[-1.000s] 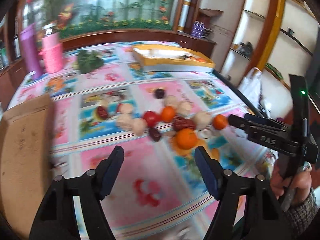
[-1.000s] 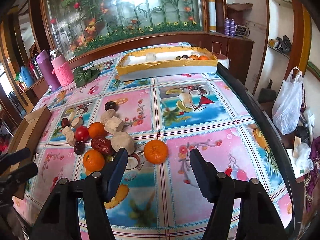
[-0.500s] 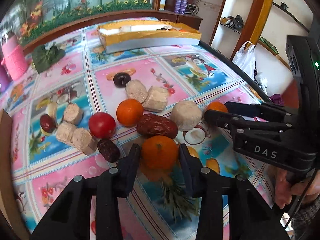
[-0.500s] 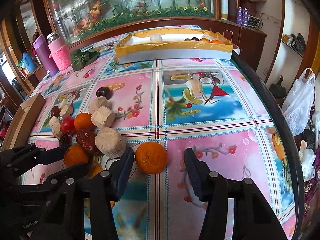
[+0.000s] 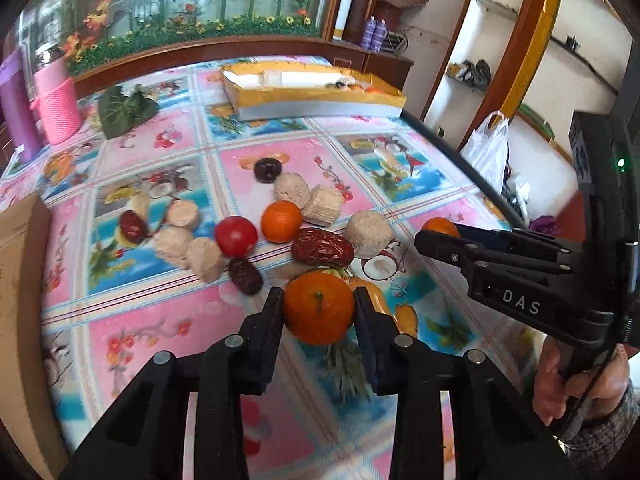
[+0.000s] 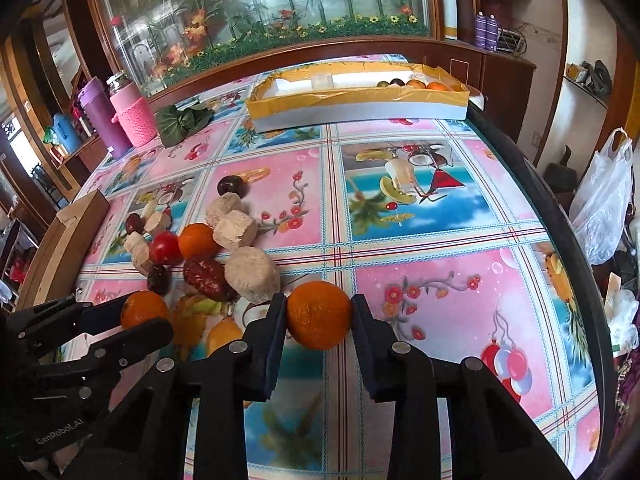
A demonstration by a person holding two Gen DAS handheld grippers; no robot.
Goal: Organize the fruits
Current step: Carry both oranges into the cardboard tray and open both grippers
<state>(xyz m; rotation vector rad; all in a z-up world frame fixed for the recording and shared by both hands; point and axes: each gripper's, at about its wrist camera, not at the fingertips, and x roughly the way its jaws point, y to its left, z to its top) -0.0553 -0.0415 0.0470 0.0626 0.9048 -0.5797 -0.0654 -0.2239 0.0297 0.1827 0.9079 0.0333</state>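
Pick step: both jaws have just been closing, left gripper (image 5: pixel 318 306) and right gripper (image 6: pixel 319 316) each clamp an orange; next, lift toward far-edge tray (image 6: pixel 360 110).

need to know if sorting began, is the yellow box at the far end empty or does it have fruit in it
Not empty. The right wrist view shows several fruits, orange and dark, in the right end of the box; the rest looks bare.
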